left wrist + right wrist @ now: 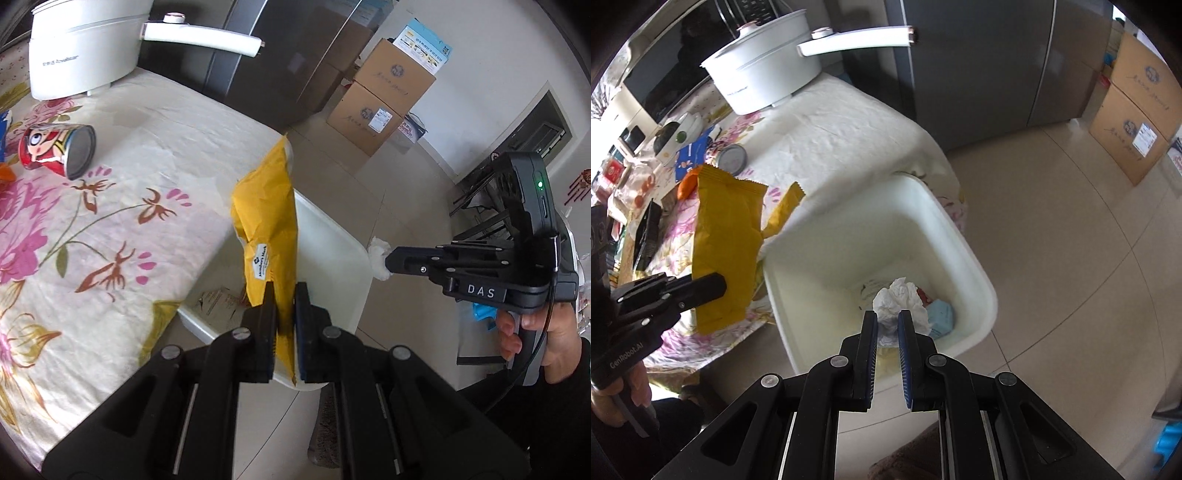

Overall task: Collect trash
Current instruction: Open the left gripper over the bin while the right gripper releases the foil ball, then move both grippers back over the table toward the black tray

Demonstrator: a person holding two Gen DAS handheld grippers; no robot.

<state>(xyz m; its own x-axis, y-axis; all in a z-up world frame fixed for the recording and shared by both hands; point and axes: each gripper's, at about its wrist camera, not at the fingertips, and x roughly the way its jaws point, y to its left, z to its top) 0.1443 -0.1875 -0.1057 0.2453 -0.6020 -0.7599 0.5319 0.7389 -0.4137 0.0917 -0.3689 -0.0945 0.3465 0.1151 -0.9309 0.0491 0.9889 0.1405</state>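
Two pieces are heading for the white rectangular plastic bin beside the table: the left gripper is clamping a crinkled yellow foil snack bag, the right gripper is pinching a crumpled white tissue over scraps already inside the bin, while a red printed tin can is lying uncollected on the tablecloth beyond the bin.

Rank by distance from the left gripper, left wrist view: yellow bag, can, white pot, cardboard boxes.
1. Yellow bag: clamped in the left gripper.
2. Can: lying on the tablecloth, upper left.
3. White pot: at the table's far end.
4. Cardboard boxes: stacked on the floor by the far wall.
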